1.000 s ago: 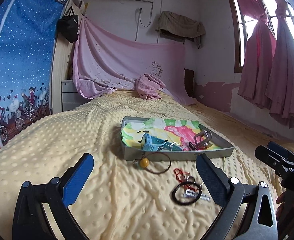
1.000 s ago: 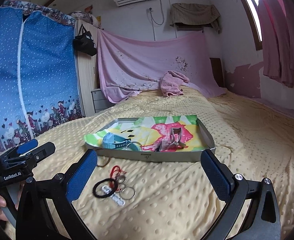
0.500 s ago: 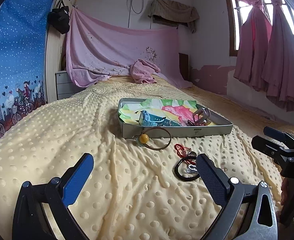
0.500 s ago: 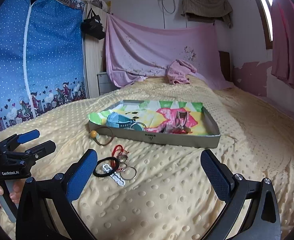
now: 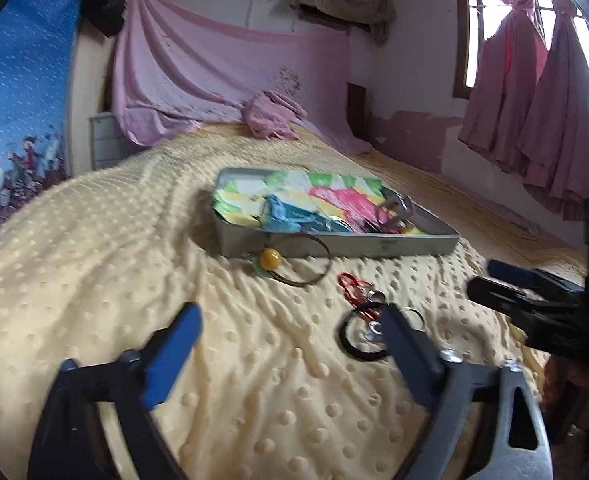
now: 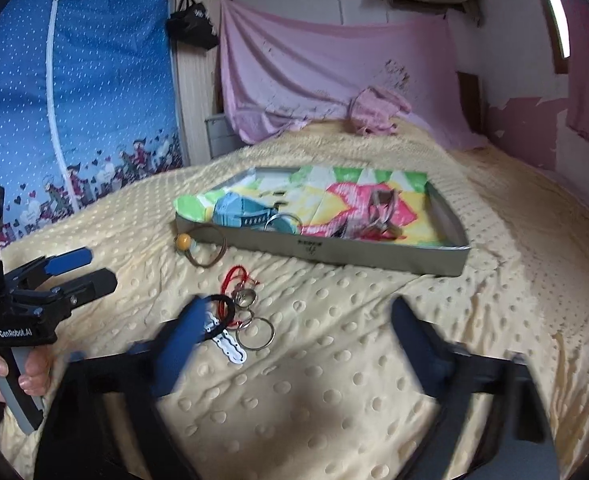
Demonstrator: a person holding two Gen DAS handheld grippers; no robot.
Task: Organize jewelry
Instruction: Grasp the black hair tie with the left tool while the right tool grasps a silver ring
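Note:
A grey tray [image 5: 382, 245] [image 6: 374, 254] with a colourful liner sits on the yellow bed; a blue watch [image 6: 242, 213] and a metal clip [image 6: 380, 208] lie in it. In front of it lie a brown hoop with an amber bead [image 5: 271, 258] [image 6: 182, 241], a red cord [image 5: 350, 284] [image 6: 236, 274], a black hair band [image 5: 354, 344] [image 6: 224, 304], key rings [image 6: 256, 332] and a white tag [image 6: 228, 346]. My left gripper [image 5: 290, 350] is open above the bedspread, just left of the black band. My right gripper [image 6: 294, 344] is open over the rings.
The dotted yellow bedspread [image 5: 94, 280] covers the whole bed. A pink cloth bundle [image 5: 272, 114] lies at the far end. A blue wardrobe cover [image 6: 74, 100] stands to the left, and pink curtains [image 5: 534, 100] hang on the right.
Both grippers have dropped and moved forward toward the loose pieces in front of the tray. Both stay open and empty.

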